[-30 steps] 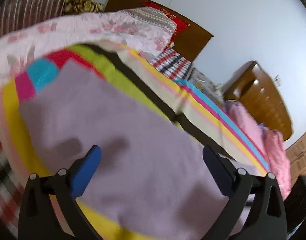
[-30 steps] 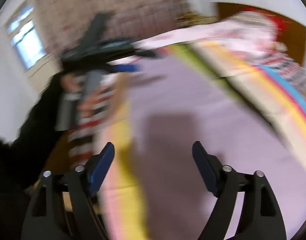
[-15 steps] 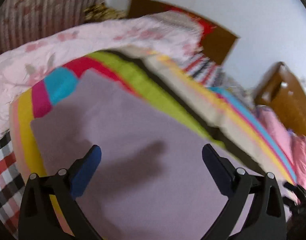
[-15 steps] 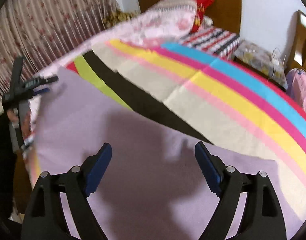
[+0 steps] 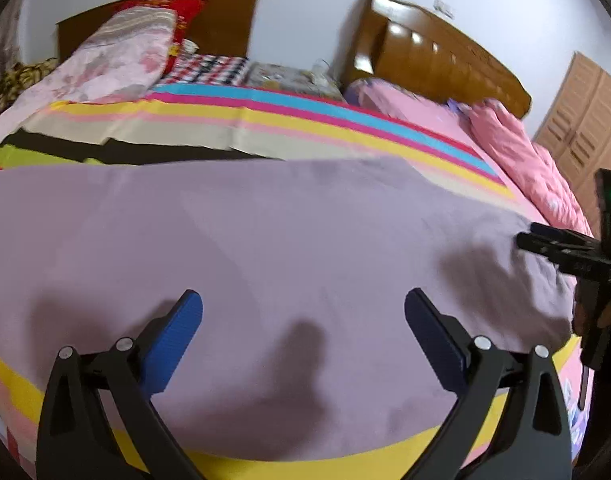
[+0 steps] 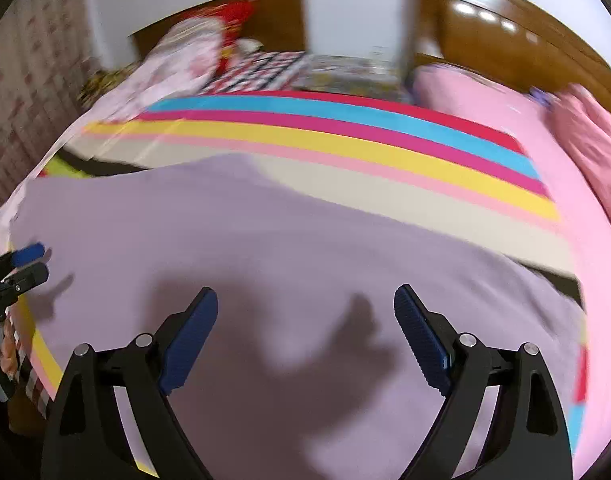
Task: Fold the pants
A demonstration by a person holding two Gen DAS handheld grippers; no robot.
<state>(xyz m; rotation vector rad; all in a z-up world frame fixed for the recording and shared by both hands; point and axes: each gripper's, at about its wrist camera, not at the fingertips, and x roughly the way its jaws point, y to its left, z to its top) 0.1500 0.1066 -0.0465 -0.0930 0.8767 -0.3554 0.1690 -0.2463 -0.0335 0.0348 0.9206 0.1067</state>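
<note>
The lilac pants (image 5: 265,248) lie spread flat across the striped bedspread (image 5: 305,120), and also show in the right wrist view (image 6: 285,248). My left gripper (image 5: 303,336) is open and empty, hovering over the near part of the pants. My right gripper (image 6: 305,332) is open and empty above the pants too. The right gripper shows at the right edge of the left wrist view (image 5: 561,248). The left gripper shows at the left edge of the right wrist view (image 6: 21,264).
A rolled pink floral quilt (image 5: 117,60) and pillows lie at the bed's head by a wooden headboard (image 5: 225,12). A second bed with pink bedding (image 5: 525,152) and headboard (image 5: 437,60) stands to the right. A wooden wardrobe (image 5: 585,112) is at far right.
Both grippers have swung round to face the bed's head. The view has turned to the right. Both stay open and empty over the pants.
</note>
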